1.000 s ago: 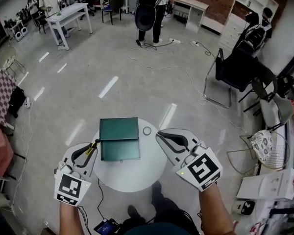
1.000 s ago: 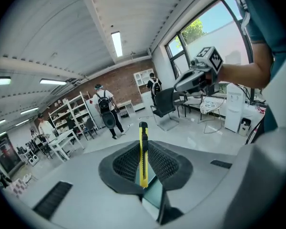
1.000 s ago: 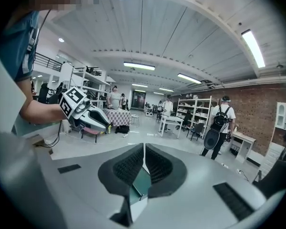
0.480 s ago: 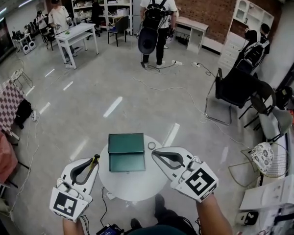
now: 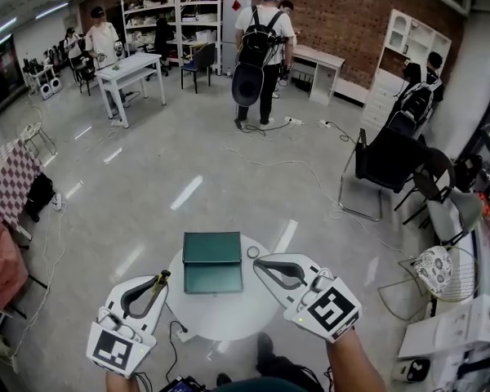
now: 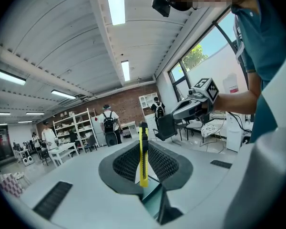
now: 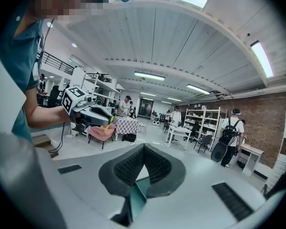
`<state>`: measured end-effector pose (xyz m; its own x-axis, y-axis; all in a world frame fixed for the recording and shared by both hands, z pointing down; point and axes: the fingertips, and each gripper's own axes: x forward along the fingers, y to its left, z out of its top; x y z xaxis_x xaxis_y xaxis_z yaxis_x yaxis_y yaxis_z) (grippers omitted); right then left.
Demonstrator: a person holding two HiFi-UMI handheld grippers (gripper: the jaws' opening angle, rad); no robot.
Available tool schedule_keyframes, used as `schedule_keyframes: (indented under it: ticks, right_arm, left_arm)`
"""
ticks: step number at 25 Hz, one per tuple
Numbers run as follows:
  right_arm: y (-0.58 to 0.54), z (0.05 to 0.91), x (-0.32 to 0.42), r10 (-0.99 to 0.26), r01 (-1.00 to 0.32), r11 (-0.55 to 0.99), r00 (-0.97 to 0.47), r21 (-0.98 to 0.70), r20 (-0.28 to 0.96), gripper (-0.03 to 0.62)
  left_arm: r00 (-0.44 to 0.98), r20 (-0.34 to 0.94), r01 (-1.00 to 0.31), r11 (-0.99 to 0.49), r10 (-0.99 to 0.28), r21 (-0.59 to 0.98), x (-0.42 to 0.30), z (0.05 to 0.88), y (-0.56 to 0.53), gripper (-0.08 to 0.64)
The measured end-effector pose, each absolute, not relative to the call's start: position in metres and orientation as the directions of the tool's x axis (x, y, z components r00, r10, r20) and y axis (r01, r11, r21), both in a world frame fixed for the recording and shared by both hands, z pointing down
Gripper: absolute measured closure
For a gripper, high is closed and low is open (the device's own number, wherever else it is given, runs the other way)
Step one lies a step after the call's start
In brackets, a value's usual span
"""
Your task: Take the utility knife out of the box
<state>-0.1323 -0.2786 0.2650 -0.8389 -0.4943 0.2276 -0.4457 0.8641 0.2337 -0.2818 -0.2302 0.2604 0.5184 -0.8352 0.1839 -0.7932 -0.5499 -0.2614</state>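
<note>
Big open workshop, red brick back wall, shiny grey floor, and right below me sits a small round white table. On it is one dark green rectangular box, with one little ring-shaped thing just beside its far right corner. From up here I can't tell whether the box lid is shut or folded open.

As far as I can judge the knife is already out. One yellow-and-black utility knife is clamped between the pads of my left gripper, off the table's left edge and apart from the box. It's pinched edge-on along the jaws with one end poking out past them, which I'd guess keeps it from twisting in the grip.

My right gripper has its jaw tips together on nothing. It hangs over the table's right side near the box, probably just parked out of the way.

Count: two grippers, one knife, one box, one ring, one table. My guess is all that's left is setting the knife down somewhere.
</note>
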Motion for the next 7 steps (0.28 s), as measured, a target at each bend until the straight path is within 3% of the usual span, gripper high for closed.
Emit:
schedule_keyframes:
  ticks: [7]
  right_arm:
    - [-0.2687, 0.2596, -0.1363, -0.501, -0.45, 0.86, -0.833, 0.24, 0.233, 0.555]
  left_arm:
    - [0.528, 0.188, -0.78, -0.56, -0.828, -0.278, -0.2845, 0.2585, -0.2214, 0.494]
